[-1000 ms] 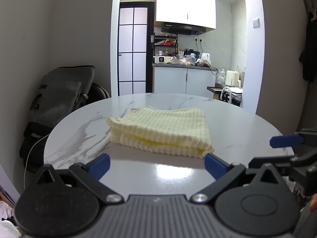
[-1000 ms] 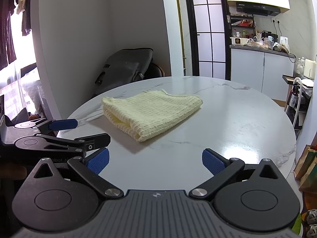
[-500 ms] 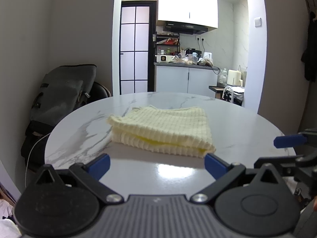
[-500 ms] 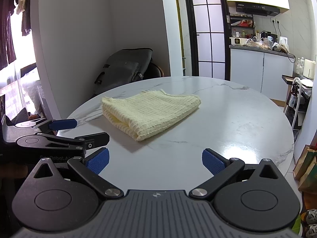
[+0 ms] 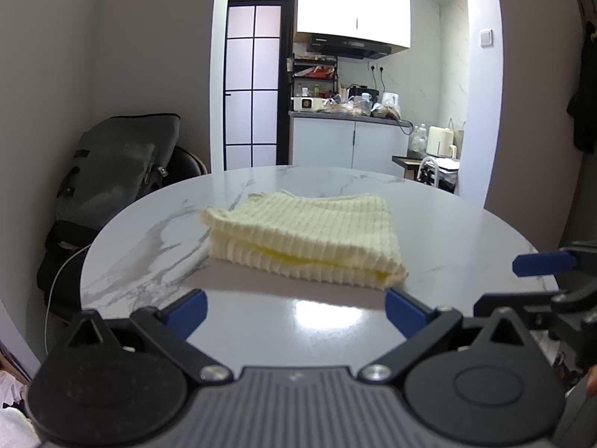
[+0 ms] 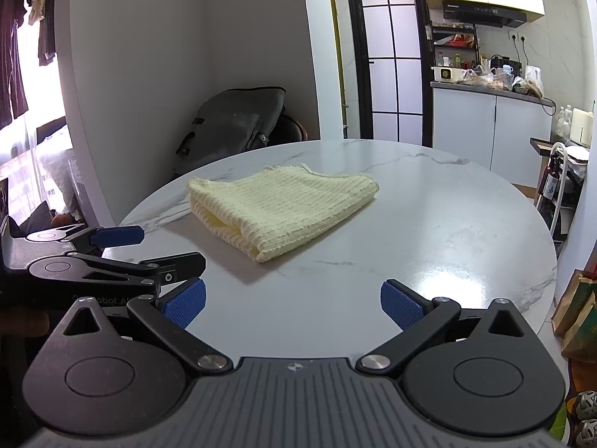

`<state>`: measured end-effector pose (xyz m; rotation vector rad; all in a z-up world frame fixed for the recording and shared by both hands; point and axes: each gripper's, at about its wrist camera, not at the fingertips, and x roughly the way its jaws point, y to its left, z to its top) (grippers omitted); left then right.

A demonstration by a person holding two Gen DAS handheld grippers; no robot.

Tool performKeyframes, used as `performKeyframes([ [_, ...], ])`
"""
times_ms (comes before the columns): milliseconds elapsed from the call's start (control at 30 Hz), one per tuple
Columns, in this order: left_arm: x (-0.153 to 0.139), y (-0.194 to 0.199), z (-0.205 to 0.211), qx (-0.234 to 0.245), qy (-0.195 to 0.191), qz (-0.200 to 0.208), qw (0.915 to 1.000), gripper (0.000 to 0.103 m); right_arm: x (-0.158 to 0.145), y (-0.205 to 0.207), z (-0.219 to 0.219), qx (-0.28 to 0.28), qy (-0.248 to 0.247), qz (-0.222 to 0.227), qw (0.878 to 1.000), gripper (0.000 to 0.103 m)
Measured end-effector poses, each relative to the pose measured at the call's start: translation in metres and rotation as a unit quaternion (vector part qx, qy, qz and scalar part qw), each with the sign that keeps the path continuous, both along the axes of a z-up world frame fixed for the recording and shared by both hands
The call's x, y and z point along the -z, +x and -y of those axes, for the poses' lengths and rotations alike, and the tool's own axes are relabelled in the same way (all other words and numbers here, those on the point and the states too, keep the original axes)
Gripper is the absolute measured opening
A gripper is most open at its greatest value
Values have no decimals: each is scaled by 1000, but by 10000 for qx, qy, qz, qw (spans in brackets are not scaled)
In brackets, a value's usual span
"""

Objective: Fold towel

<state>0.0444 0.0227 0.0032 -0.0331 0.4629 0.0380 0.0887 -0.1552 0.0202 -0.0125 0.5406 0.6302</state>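
**A:** ok so what's the setup here? surface, room?

**B:** round white marble-look worktop (image 6: 429, 224) with grey veining, pretty glossy, lamp glare on the near part. Small flat: plain grey wall on the left, a black-framed door with frosted glass panes (image 5: 253, 97) behind, and a kitchen nook with white cabinets (image 5: 350, 145) and a cluttered counter. There's a grey canvas bag (image 5: 115, 171) slumped on a chair just past the worktop's far-left edge.

**A:** and the towel?

**B:** pale yellow waffle-knit towel (image 5: 306, 239), folded into a thick rectangle, lying flat roughly mid-worktop, nothing touching it. From the left wrist camera its long axis runs left to right, open layered edge facing the camera. From the right wrist camera it sits diagonally, one corner pointing toward the lens.

**A:** grippers?

**B:** left gripper (image 5: 294, 308) and right gripper (image 6: 293, 298) both have jaws spread wide, holding nothing, hovering at the near edge, well short of the towel. They're side by side.
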Motion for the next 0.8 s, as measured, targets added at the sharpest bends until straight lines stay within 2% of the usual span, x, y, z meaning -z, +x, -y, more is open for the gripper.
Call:
performKeyframes([
  [800,4,4,6,84,143,-162,9997,103,-1,1,-9,-3,-33,-9,10000,102],
])
